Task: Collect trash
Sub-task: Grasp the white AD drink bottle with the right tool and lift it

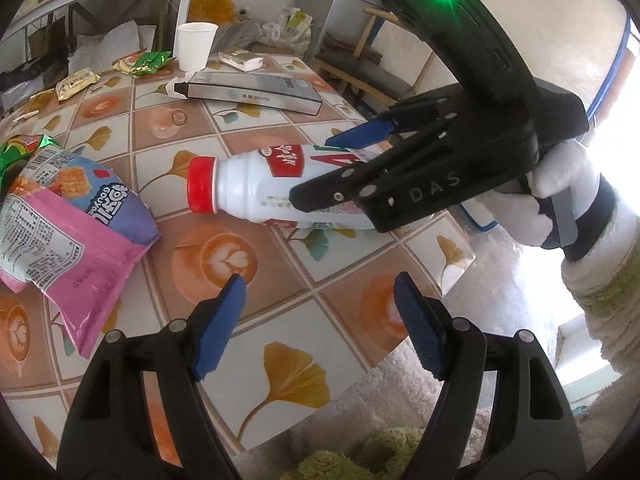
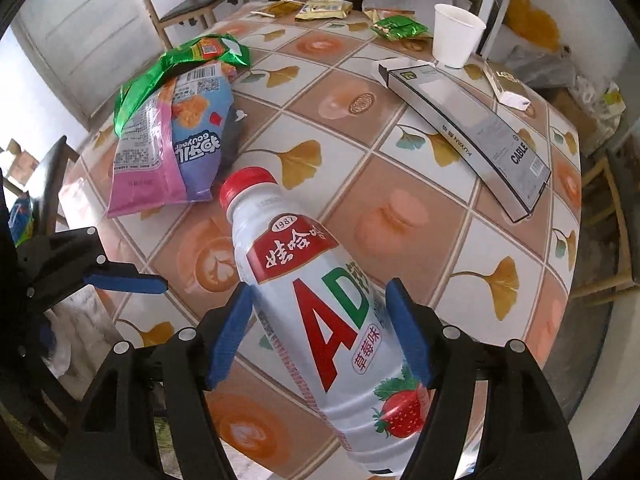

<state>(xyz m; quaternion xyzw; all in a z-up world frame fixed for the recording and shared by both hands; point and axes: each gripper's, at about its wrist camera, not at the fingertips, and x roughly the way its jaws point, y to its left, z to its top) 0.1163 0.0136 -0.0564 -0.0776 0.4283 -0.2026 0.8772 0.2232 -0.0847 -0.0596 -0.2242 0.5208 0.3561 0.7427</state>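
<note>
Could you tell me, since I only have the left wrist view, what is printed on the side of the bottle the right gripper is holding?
Observer: The bottle carries big red and green "AD" letters, a red banner marked 1987, and a strawberry picture low on its body.
Operator: Thank you. Are both pads of the right gripper on it?
Observer: Yes, the right gripper has a blue pad against each side of the bottle's middle.
Operator: Can you read the long grey box?
Observer: The grey box reads "CABLE" near its closer end.
Operator: Is anything beyond the snack bags?
Observer: A wooden chair with a dark seat stands at the table's far edge.
</note>
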